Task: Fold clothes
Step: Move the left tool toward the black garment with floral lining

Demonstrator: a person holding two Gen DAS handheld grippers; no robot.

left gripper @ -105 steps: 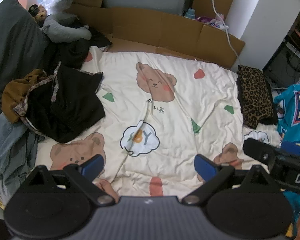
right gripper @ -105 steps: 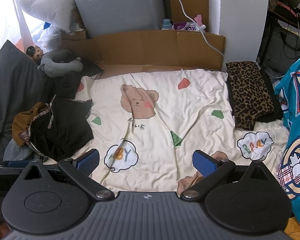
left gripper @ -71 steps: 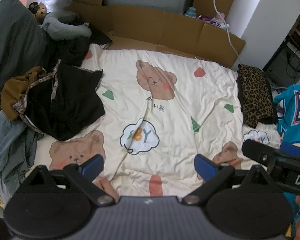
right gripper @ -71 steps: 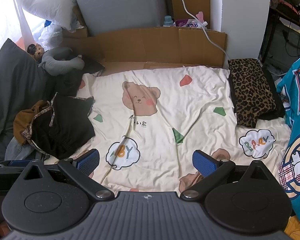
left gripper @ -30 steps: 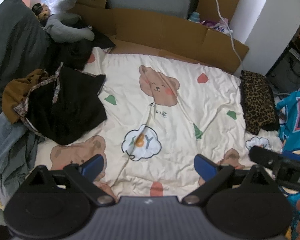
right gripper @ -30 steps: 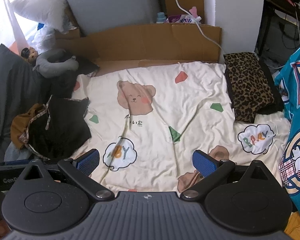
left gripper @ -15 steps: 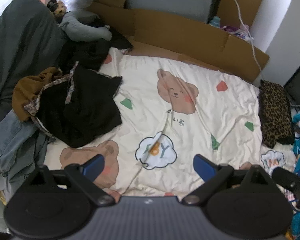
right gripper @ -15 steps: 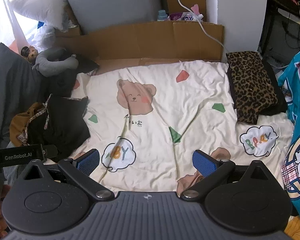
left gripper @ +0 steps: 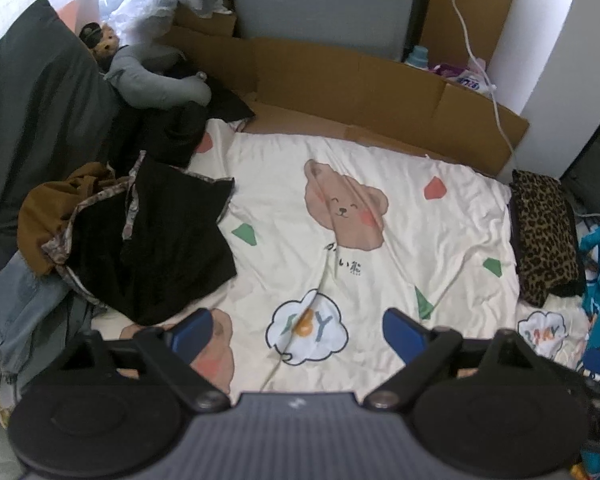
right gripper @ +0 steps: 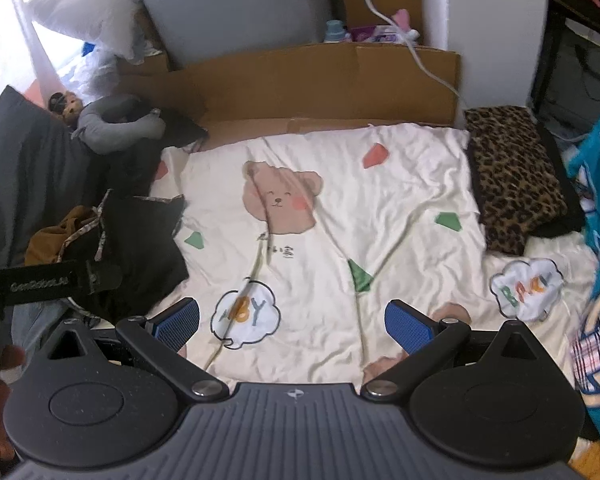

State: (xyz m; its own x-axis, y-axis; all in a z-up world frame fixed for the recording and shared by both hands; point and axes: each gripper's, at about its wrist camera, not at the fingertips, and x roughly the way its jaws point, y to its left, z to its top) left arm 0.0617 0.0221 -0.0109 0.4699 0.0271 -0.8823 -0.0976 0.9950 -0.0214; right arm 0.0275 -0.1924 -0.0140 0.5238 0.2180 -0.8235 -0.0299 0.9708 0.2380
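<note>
Both empty, pads spread wide: left tool (left gripper: 296, 330) and right tool (right gripper: 292, 322), hovering over the bear-print sheet (left gripper: 380, 264). Picking step, probably. Next up: reaching the black garment (left gripper: 152, 240) (heaped at the sheet's left edge), pinching one hem.

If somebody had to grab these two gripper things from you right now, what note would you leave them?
Left gripper: open, empty, above the bear sheet.
Right gripper: open, empty, also above the sheet.
Unfolded clothes: a heap at the sheet's left edge, with a black garment on top, a brown one and jeans beside it.
Leopard-print piece lies folded at the right edge.
Done: possibly that one piece; nothing in hand.
Left: likely take the black garment, spread it on the sheet, fold it, then the rest.
</note>
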